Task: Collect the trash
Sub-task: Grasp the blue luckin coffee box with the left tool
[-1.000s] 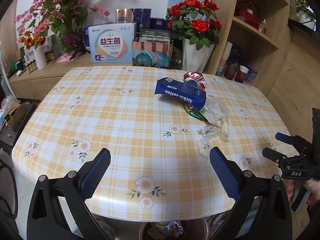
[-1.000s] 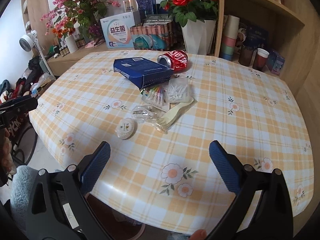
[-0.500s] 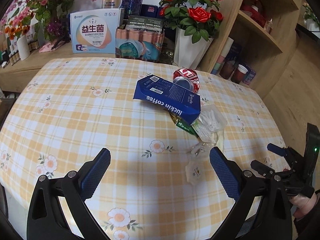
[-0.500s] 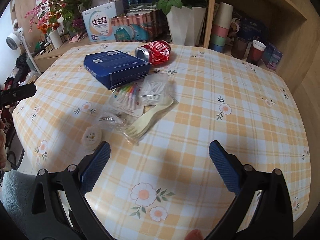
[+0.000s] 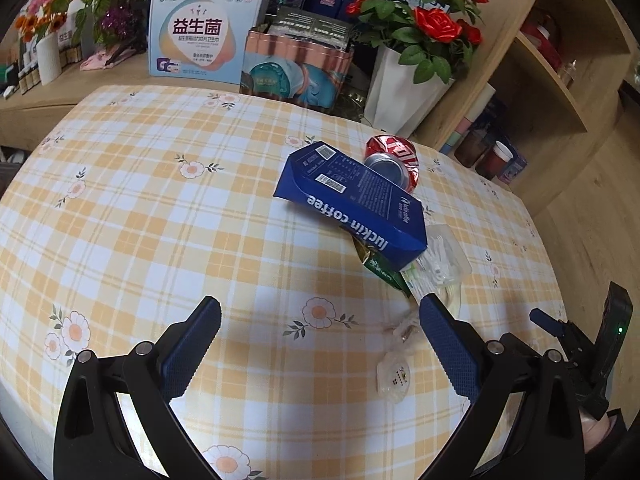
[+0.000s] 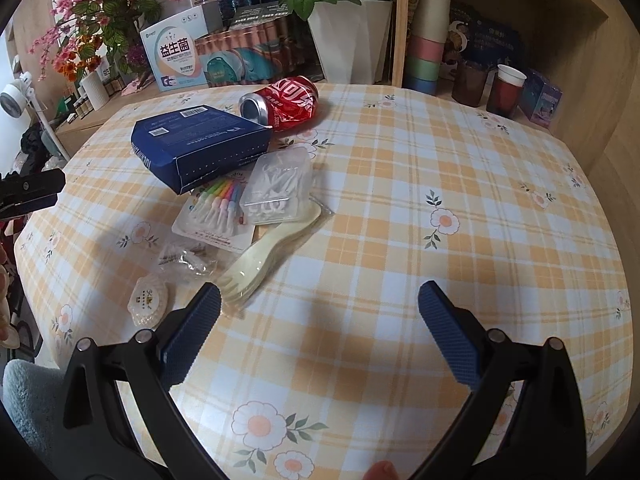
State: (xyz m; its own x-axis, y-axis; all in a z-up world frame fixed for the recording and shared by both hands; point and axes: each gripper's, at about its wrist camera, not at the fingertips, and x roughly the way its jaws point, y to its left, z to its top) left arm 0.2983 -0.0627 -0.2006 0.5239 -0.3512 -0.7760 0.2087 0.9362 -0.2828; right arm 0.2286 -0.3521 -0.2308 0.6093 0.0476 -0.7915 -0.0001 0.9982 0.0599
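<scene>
- Trash sits mid-table: blue coffee box [image 6: 200,148] atop a crushed cola can [image 6: 286,103], candle packet [image 6: 218,212] and plastic forks [image 6: 256,260].
- Box looks light, stiff — grip its near edge.
- Left gripper [image 5: 320,336] and right gripper [image 6: 320,320] — both spread, empty.

The blue coffee box [image 6: 196,148] covers the far ends of the pastel candle pack [image 6: 218,210] and part of the crushed red can [image 6: 286,104]. In the left wrist view a green wrapper [image 5: 386,272] shows only as a corner beneath the box. Print on the small round packet [image 6: 148,306] is too small to read. The left gripper [image 6: 28,194] is cut off by the frame edge
</scene>
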